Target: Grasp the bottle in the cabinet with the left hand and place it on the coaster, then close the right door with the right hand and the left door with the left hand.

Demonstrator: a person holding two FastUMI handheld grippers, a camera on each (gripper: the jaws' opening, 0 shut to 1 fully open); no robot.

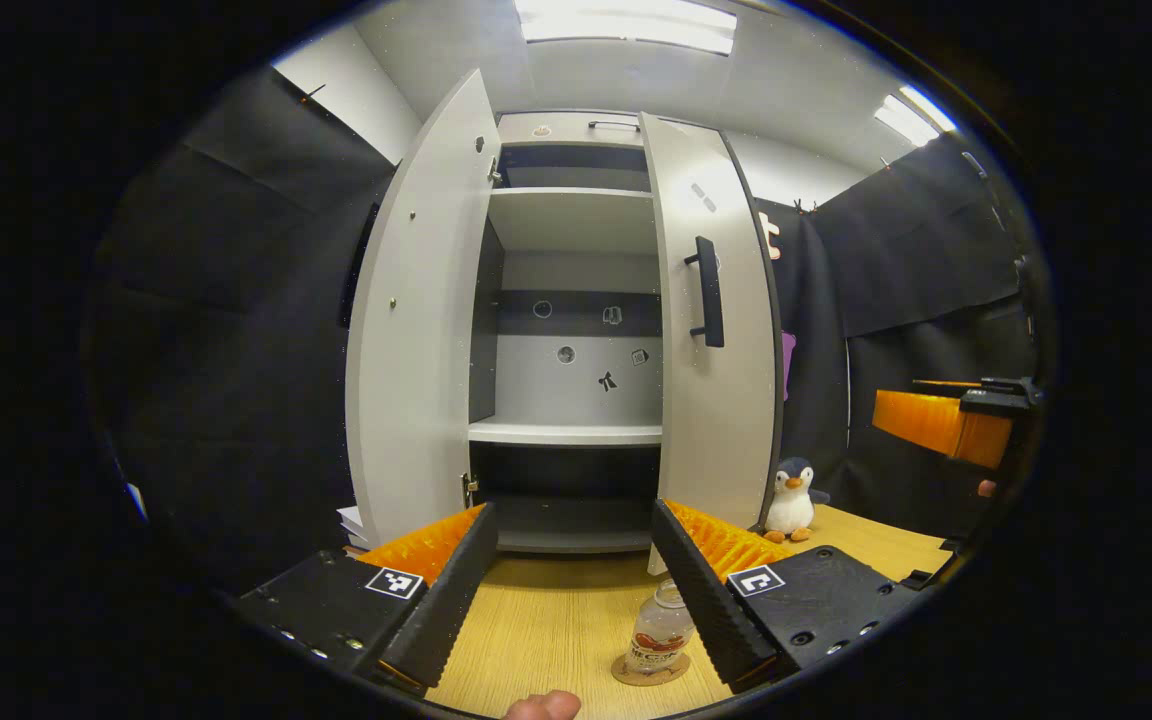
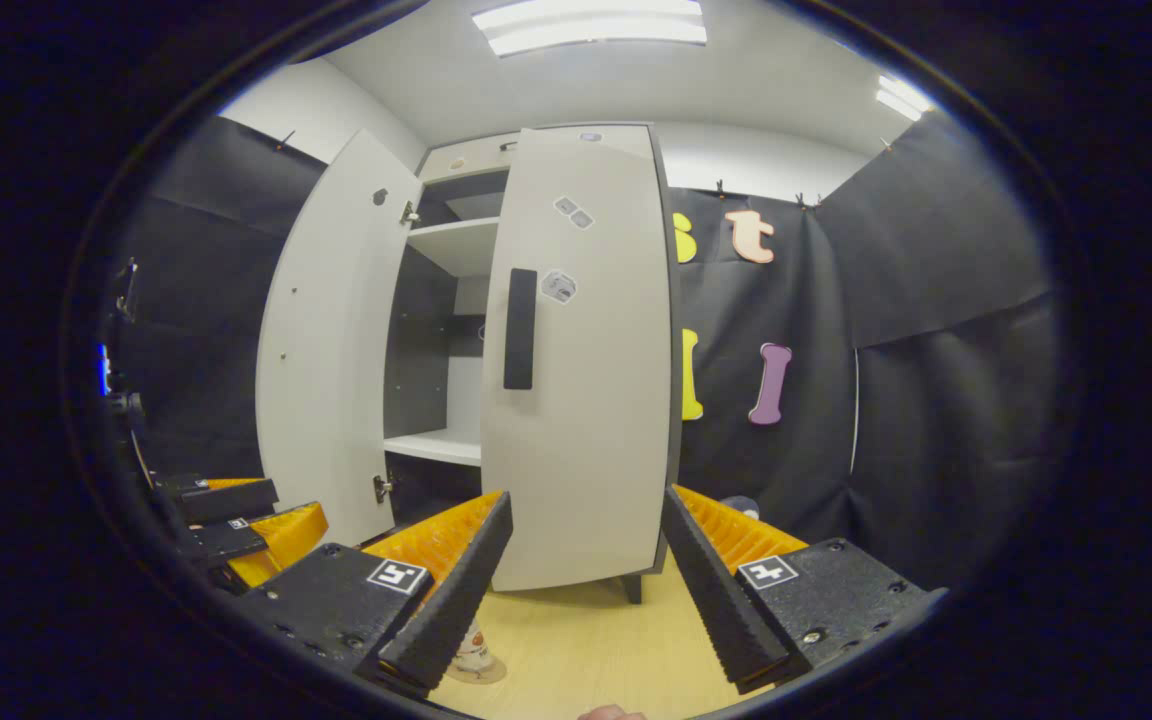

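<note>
A bottle stands upright on a round coaster on the wooden table, just beside the inner face of the left gripper's right finger, low in the left gripper view. The left gripper's fingers are spread wide and hold nothing. Ahead of them, between the two fingertips, rises a pale cabinet with both doors ajar; the left door swings out above the left finger, and the right door, with its dark handle, stands above the right finger. The cabinet's shelves are bare. A toy penguin sits on the table beyond the right finger, near the right door's foot.

In the right gripper view, the right gripper also has its fingers apart and empty. The right door fills the space straight ahead between them, its handle above the left finger. The bottle and coaster peek out beside that left finger's tip. The left gripper shows farther off, beyond the left finger.
</note>
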